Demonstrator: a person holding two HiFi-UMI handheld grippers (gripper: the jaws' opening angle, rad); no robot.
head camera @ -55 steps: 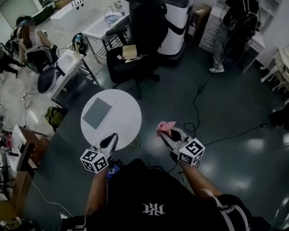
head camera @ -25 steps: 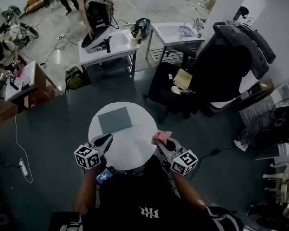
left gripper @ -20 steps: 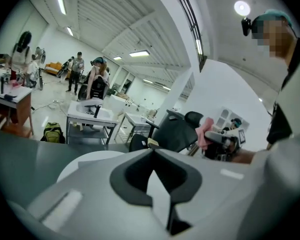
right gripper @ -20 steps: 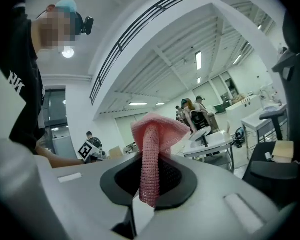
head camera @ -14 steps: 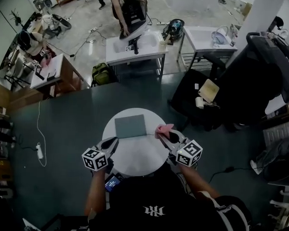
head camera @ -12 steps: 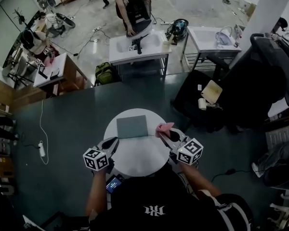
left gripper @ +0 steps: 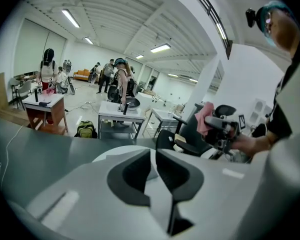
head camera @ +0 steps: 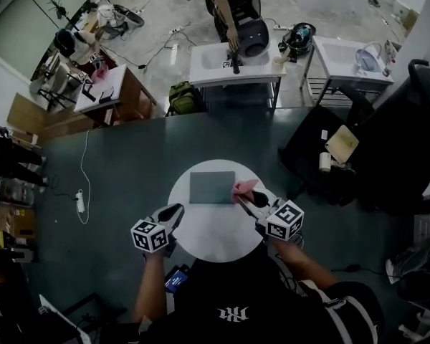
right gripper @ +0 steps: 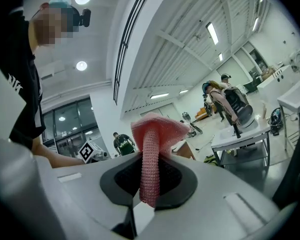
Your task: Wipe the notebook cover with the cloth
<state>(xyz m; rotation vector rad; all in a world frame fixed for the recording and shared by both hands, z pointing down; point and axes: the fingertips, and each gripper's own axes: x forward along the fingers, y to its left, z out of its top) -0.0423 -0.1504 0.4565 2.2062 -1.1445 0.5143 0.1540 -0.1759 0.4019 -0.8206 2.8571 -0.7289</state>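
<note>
The left tongs [head camera: 173,211] stand slightly apart, a narrow slit showing between the dark pads in the left gripper view; they have just been opening, and nothing sits between them. The right tongs [head camera: 242,198] are clamped on the pink cloth [head camera: 244,188]. In the right gripper view the cloth runs as a knitted strip up between the two pads and spreads into a folded bunch above their tips. In the head view both tongs are over the near half of a round white table [head camera: 216,229], the left pair at its left edge and the right pair at its right edge, well apart from each other. The grey notebook [head camera: 212,188] lies flat and closed on the table ahead of the tongs, between the two lines along which they point and nearer to the right pair. The bunch of cloth sits just beside the notebook's right edge; whether it touches the cover cannot be told. The left tongs' tips are short of the notebook, apart from its near left corner. From the left gripper view the right tongs appear off to the right, with the cloth at their tip. Beyond the table, ahead of the tongs, a green backpack [head camera: 180,95] rests on the floor under a white bench [head camera: 215,67].
</note>
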